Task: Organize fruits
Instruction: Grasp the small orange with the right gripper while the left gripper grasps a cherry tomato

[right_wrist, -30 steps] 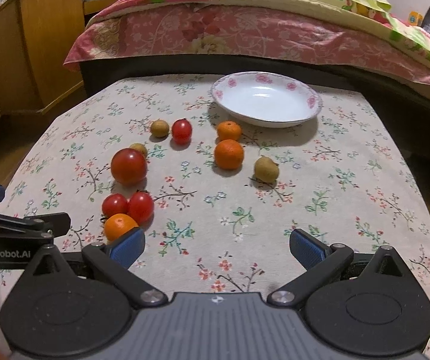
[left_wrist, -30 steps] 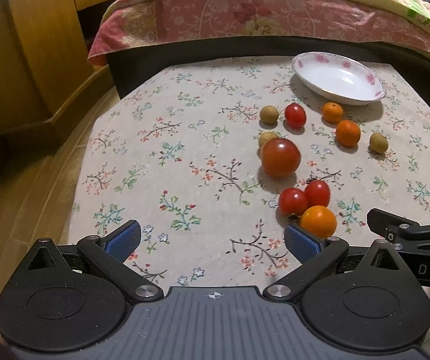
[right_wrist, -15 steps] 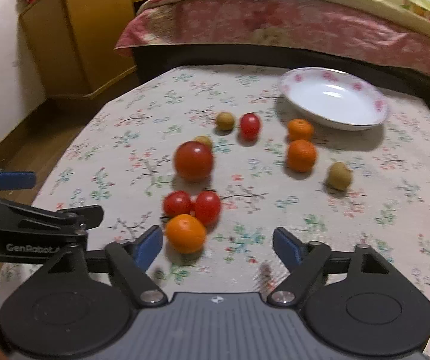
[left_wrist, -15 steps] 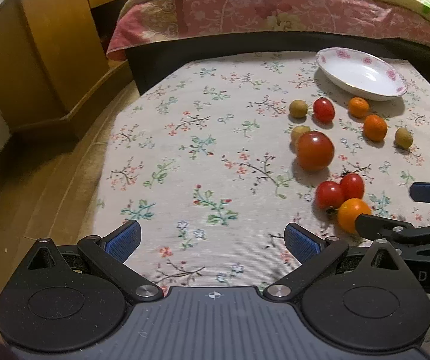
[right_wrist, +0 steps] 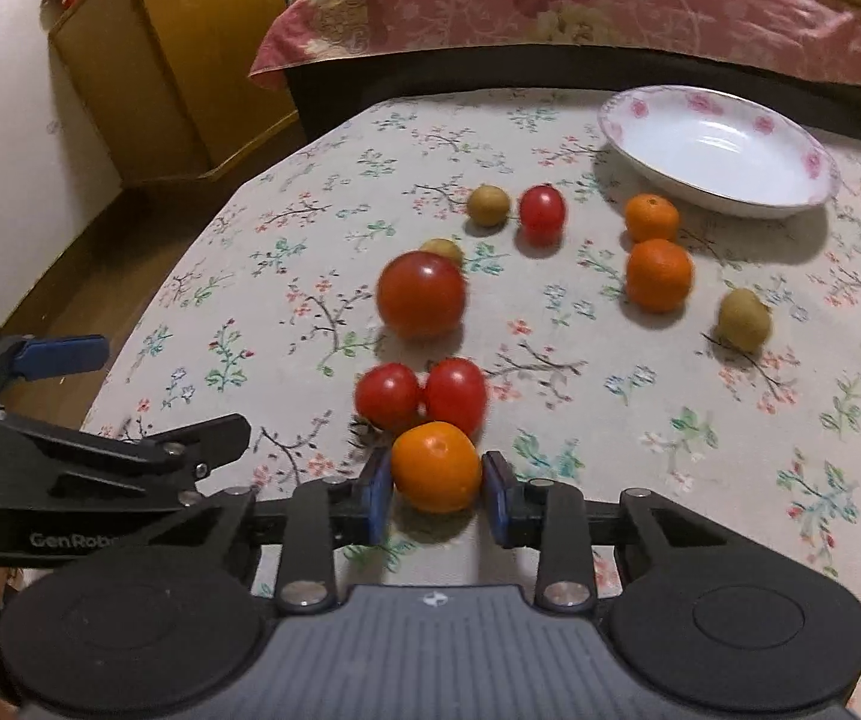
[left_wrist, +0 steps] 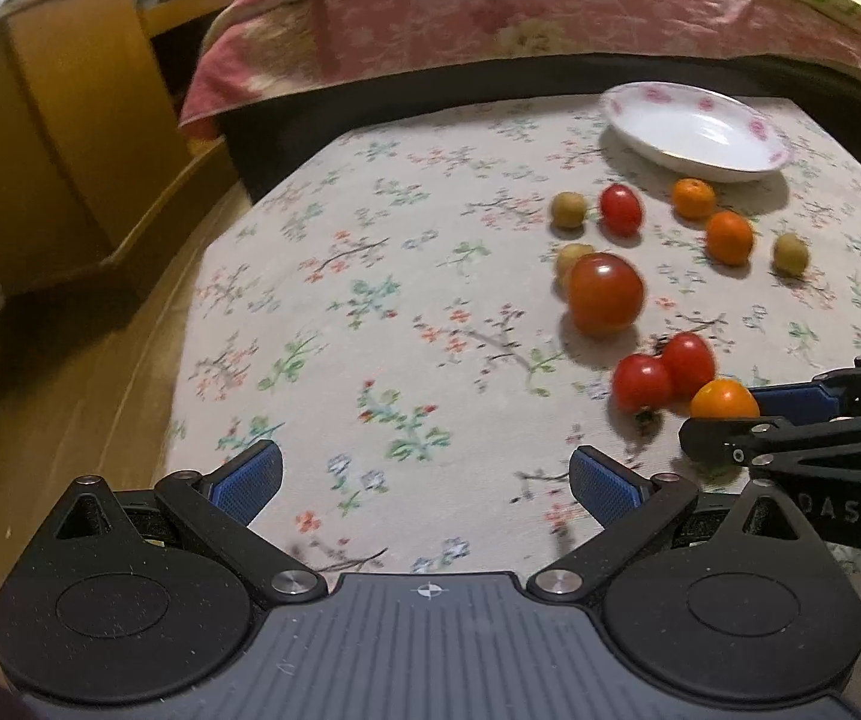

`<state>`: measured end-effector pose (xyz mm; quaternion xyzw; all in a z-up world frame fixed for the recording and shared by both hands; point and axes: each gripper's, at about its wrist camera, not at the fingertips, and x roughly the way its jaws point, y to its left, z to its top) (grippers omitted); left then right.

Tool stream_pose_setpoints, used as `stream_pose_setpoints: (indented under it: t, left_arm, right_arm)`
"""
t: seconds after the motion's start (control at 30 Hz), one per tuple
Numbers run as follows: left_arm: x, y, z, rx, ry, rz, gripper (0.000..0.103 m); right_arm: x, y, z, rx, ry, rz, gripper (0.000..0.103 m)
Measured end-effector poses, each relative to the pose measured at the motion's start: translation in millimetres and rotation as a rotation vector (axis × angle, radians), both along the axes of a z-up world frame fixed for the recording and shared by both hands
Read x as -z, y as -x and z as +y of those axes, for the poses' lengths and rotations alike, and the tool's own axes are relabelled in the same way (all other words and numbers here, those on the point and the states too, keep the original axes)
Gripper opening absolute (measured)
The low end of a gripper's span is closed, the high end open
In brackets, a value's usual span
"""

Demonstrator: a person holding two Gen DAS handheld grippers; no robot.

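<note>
On a flowered tablecloth (right_wrist: pixel 640 420), the right gripper (right_wrist: pixel 437 489) brackets the nearest orange (right_wrist: pixel 437 467), a blue pad at each flank, apparently closing but not clearly clamped. The fruit sits dead ahead at 12 o'clock, two small tomatoes (right_wrist: pixel 421 396) touching its far side. The empty plate (right_wrist: pixel 718 150) lies toward 1 o'clock. The left gripper (left_wrist: pixel 424 480) hangs wide open, holding nothing, the orange (left_wrist: pixel 724 399) at its 2 o'clock.

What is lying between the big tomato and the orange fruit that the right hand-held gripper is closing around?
Two small red tomatoes lie side by side between the big tomato and the orange fruit, clearest in the right wrist view. The right hand-held gripper flanks that fruit.
</note>
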<state>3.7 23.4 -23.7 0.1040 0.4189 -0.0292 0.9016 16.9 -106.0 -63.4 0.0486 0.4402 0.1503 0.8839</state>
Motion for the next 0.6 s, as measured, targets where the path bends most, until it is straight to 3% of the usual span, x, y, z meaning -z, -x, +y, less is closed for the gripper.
stream_pose_setpoints:
  t: [0.17,0.27,0.33,0.6]
  left_arm:
    - [1.1,-4.2,-17.6,0.104,0.044,0.005,0.098]
    - [4.8,-8.7,-34.1,0.174,0.036,0.012,0.083]
    - [8.1,-11.7,-40.5,0.205,0.049,0.031,0.065]
    - [17.6,-29.3,-54.6,0.236,0.070,0.071,0.058]
  right_arm:
    - [-12.2,13.3,-24.1,0.049,-0.010,0.009,0.032]
    - [-17.7,17.2,-35.4,0.057,-0.012,0.013,0.032]
    - [-19.2,18.6,-39.9,0.054,0.001,0.015,0.032]
    - [-14.7,16.1,-50.4,0.067,-0.041,0.032,0.032]
